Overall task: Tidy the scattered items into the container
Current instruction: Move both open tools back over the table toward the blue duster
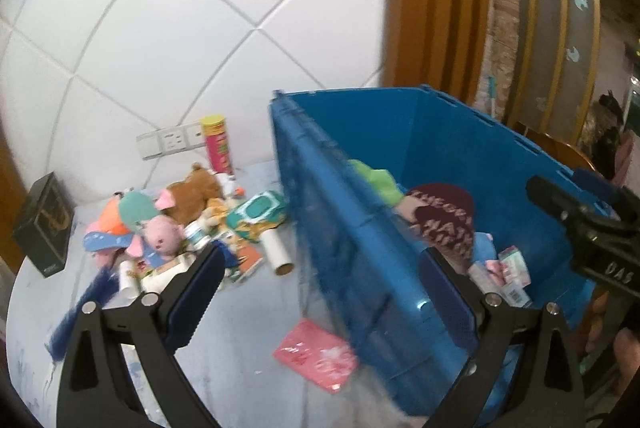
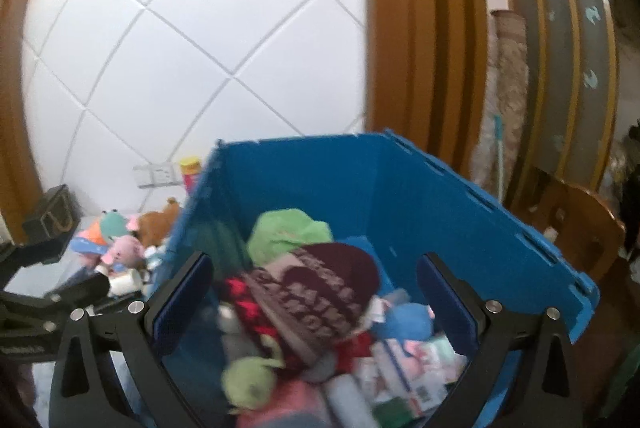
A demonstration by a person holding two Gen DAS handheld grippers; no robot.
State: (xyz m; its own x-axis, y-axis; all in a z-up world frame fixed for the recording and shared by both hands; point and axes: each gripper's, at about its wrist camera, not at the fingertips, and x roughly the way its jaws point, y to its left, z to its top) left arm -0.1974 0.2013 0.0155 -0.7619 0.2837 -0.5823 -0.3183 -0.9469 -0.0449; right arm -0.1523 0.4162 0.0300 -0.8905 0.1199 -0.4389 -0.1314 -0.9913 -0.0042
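A blue plastic crate (image 1: 460,132) stands on the pale table; it also shows in the right wrist view (image 2: 420,180). Inside lie a maroon knit hat (image 2: 320,288), a green plush (image 2: 288,232), small boxes (image 2: 404,376) and other toys. My left gripper (image 1: 324,268) is open and empty, straddling the crate's near wall. My right gripper (image 2: 316,280) is open and empty above the crate's contents. Left of the crate lies a scattered pile: a pink pig plush (image 1: 160,236), a brown bear plush (image 1: 196,188), a wipes pack (image 1: 260,208), a cardboard tube (image 1: 276,252), a red-and-yellow can (image 1: 218,144). A pink packet (image 1: 316,356) lies by the crate's foot.
A dark box (image 1: 44,224) stands at the table's left edge. A white tiled wall with a socket strip (image 1: 168,144) is behind. A wooden door frame (image 1: 432,0) and a wooden chair (image 2: 576,224) are to the right. The right gripper's body (image 1: 592,236) shows at the left view's right edge.
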